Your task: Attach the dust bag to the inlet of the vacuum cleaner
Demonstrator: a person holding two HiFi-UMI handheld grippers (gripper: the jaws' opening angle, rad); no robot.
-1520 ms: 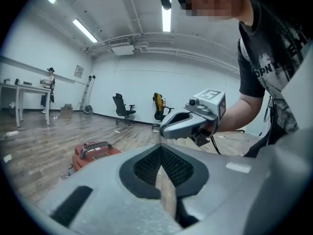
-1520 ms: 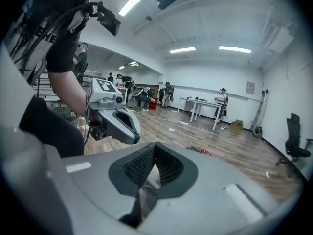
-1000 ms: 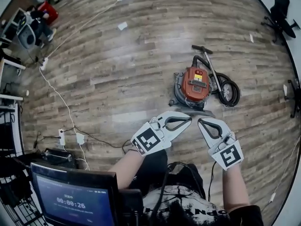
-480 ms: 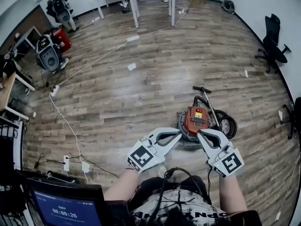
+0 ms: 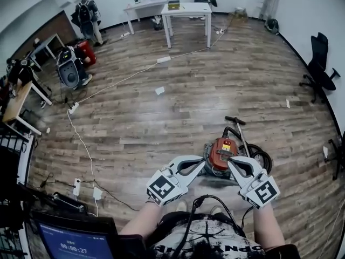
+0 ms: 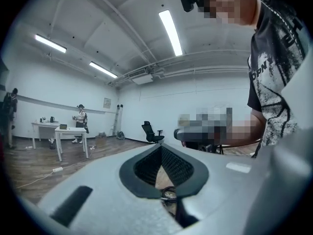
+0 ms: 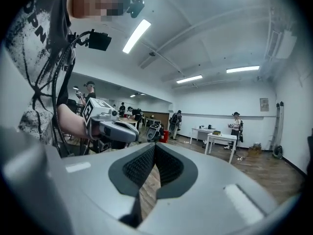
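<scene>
The vacuum cleaner (image 5: 222,153), a grey drum with an orange-red top, stands on the wooden floor, its black hose (image 5: 261,158) coiled at its right. Both grippers are held up level in front of the person, above the vacuum in the head view. My left gripper (image 5: 203,164) is shut with nothing in it; its pads (image 6: 172,166) meet at the tip. My right gripper (image 5: 230,163) is likewise shut and empty, and the two tips stand a little apart. In the right gripper view the left gripper (image 7: 111,127) shows to the left. No dust bag shows in any view.
Two white tables (image 5: 187,8) stand at the far wall with people near them. An office chair (image 5: 320,62) is at the right, a white cable (image 5: 110,84) with power strips runs across the floor, and a laptop screen (image 5: 75,240) sits at the lower left.
Both grippers have risen, staying shut. The head view has tilted up to take in more of the room, so the vacuum now sits lower, just behind the gripper tips.
</scene>
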